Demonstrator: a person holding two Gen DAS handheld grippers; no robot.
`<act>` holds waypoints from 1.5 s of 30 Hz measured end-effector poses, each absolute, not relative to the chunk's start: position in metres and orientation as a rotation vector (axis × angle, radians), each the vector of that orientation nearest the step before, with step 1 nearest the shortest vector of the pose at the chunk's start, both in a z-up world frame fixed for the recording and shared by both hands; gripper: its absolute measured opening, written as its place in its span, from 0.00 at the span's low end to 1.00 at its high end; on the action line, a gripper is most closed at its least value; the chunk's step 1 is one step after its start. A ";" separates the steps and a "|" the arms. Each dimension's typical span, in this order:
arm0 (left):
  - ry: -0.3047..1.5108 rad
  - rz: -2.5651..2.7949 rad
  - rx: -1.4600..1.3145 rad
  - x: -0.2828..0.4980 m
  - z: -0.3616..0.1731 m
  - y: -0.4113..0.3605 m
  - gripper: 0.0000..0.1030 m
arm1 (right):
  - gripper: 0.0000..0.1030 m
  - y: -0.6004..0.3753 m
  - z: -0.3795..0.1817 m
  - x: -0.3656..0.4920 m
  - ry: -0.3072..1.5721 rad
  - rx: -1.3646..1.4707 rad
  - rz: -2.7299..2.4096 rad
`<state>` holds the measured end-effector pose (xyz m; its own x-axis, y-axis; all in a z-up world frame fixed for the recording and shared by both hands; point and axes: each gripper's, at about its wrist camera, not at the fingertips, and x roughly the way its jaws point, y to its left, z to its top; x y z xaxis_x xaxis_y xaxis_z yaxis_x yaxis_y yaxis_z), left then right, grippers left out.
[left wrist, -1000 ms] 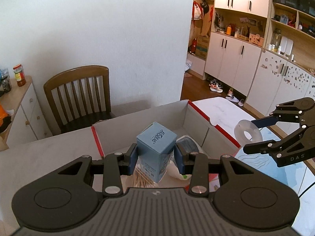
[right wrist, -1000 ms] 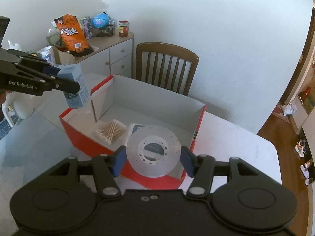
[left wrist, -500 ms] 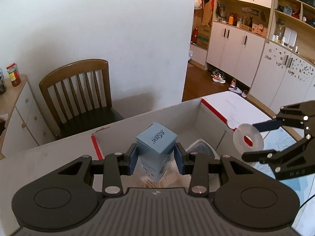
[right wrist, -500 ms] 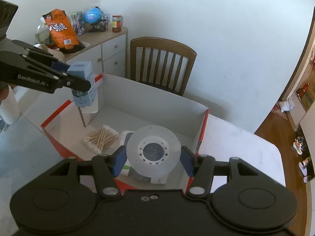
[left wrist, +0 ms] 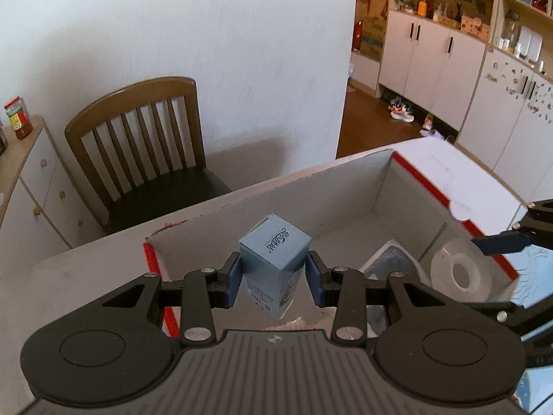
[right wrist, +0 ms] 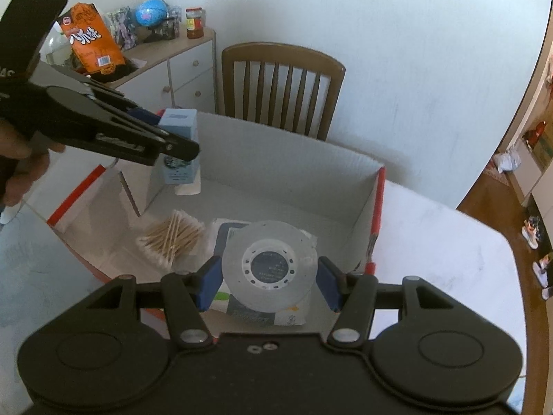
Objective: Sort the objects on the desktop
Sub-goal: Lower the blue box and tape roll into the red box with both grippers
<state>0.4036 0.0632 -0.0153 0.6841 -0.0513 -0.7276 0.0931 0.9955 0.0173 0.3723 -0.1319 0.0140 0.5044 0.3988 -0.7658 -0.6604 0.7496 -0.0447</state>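
A pale table [right wrist: 432,228] stood against a white wall, with a brown wooden chair [left wrist: 138,131] pushed up behind it and an open cardboard box [right wrist: 293,159] with red edges on top. Only the right wrist view showed the sideboard [right wrist: 172,55] at 10 o'clock, carrying an orange snack bag [right wrist: 91,39], a small globe [right wrist: 152,10] and a jar [right wrist: 194,22]; it also showed the box floor, where a bundle of cotton swabs [right wrist: 174,238] lay just beside a flat printed packet [right wrist: 242,297]. Only the left wrist view opened at 1 o'clock onto white cupboards [left wrist: 439,55] and shoes [left wrist: 401,114] on a wooden floor.

The left gripper [left wrist: 273,278] was closed partway, its blue pads pressed to both sides of a light blue carton [left wrist: 273,259], which hung tilted above the box's left end; from the right wrist view the same carton [right wrist: 179,128] sat at 10 o'clock, over the near-left corner by the inner wall. The right gripper [right wrist: 268,278] stood wide, its pads clamping the rim of a translucent tape roll [right wrist: 269,264] held flat-face toward the camera above the packet. From the left wrist view that roll [left wrist: 459,269] appeared at 3 o'clock, over the box's right end
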 end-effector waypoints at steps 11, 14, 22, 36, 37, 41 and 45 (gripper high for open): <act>0.886 -0.037 0.037 0.427 -0.047 0.067 0.37 | 0.56 -0.125 -0.008 0.387 0.889 -0.315 0.656; 0.906 -0.024 0.033 0.430 -0.054 0.068 0.37 | 0.56 -0.121 -0.012 0.391 0.906 -0.307 0.655; 0.933 -0.027 0.027 0.434 -0.063 0.071 0.37 | 0.56 -0.114 -0.023 0.397 0.936 -0.311 0.648; 0.996 -0.043 0.057 0.442 -0.070 0.065 0.37 | 0.56 -0.109 -0.038 0.399 0.983 -0.312 0.646; 0.998 -0.045 0.056 0.442 -0.070 0.066 0.37 | 0.56 -0.109 -0.038 0.399 0.984 -0.311 0.644; 1.006 -0.052 0.049 0.442 -0.069 0.066 0.37 | 0.56 -0.107 -0.039 0.400 0.988 -0.310 0.642; 1.006 -0.047 0.059 0.442 -0.069 0.065 0.38 | 0.56 -0.107 -0.039 0.401 0.995 -0.313 0.641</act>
